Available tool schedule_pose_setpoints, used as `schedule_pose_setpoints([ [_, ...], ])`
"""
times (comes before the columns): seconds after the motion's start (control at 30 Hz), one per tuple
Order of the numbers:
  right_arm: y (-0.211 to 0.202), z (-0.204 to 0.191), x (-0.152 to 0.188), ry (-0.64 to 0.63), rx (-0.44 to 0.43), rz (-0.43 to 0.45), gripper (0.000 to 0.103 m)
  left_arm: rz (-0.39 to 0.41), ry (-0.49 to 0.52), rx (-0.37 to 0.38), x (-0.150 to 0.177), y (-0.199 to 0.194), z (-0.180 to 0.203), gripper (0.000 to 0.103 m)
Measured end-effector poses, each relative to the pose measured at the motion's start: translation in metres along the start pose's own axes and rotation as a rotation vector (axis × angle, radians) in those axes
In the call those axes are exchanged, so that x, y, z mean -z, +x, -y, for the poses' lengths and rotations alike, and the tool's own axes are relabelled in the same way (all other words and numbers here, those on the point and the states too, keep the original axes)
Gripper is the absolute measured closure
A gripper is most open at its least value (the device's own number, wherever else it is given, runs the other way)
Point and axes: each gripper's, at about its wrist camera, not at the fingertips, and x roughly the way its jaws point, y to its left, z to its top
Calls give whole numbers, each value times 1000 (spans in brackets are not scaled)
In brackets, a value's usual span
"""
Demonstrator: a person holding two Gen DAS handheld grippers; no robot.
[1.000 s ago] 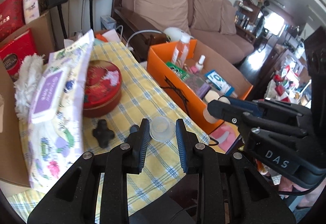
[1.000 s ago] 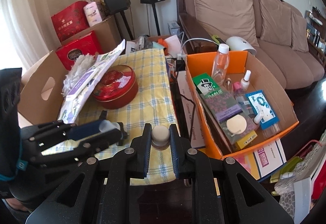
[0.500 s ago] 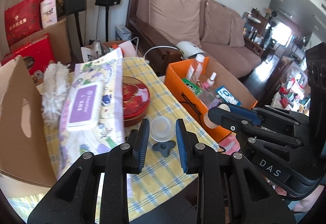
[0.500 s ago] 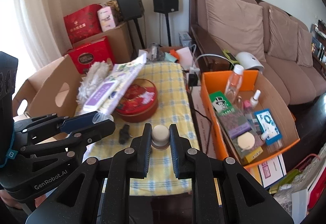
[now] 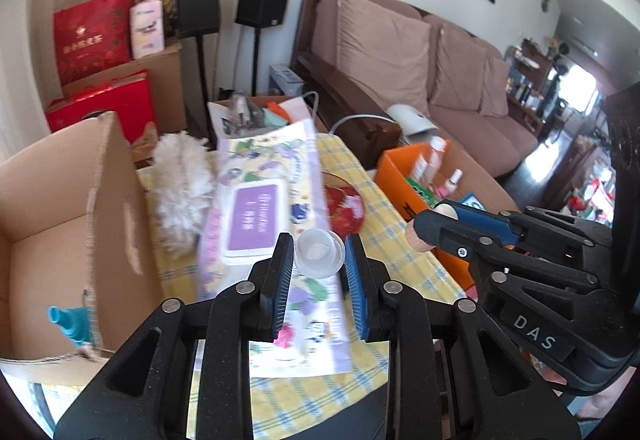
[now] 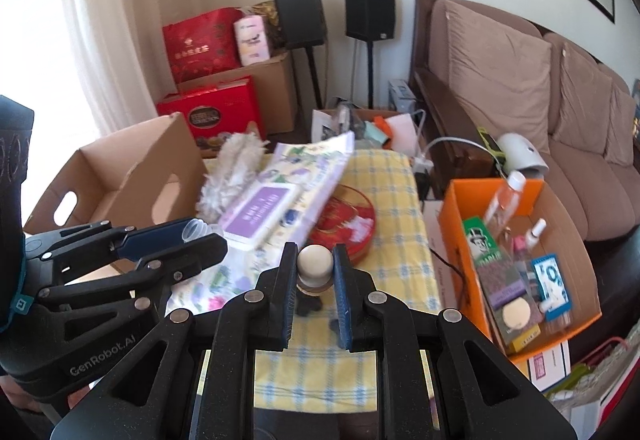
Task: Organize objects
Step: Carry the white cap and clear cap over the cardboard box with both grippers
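Gripping a small clear jar [image 5: 319, 253] between its blue pads, the left claw [image 5: 319, 260] hangs above the counter [image 5: 384, 228] w/ the jar's open mouth facing the camera. The right claw [image 6: 315, 268] is closed on a round cream cap [image 6: 315, 263] atop a tan base, also held in the air over the yellow checked cloth. In the left view the right claw comes in from the right, its cream piece poking out at the tip; in the right view the left claw enters from the left, clear jar rim showing at its end.

Landmark: red round tin [image 6: 347, 219], sitting on the counter. Leaning over the tin's left edge is a floral wet-wipes pack [image 6: 276, 196] w/ a purple flap. A white fluffy duster [image 6: 230, 164] lies left of the tin, beyond the pack. Further left stands an open brown cardboard box [image 6: 120, 176]; a teal nozzle [image 5: 64, 320] shows at its near edge in the left view. Right of the tin, off the counter, is an orange box [image 6: 456, 208] holding a clear bottle [image 6: 502, 200], green carton, blue packet and other small items. A small dark knob-like piece [image 6: 308, 305] lies on the cloth, nearer than the tin, partly hidden by the right claw.
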Motion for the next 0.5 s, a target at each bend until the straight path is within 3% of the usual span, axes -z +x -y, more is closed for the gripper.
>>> schedule_pose_setpoints([
  [0.5, 14, -76, -28, -85, -99, 29, 86, 61, -67, -97, -4, -44, -68, 79],
])
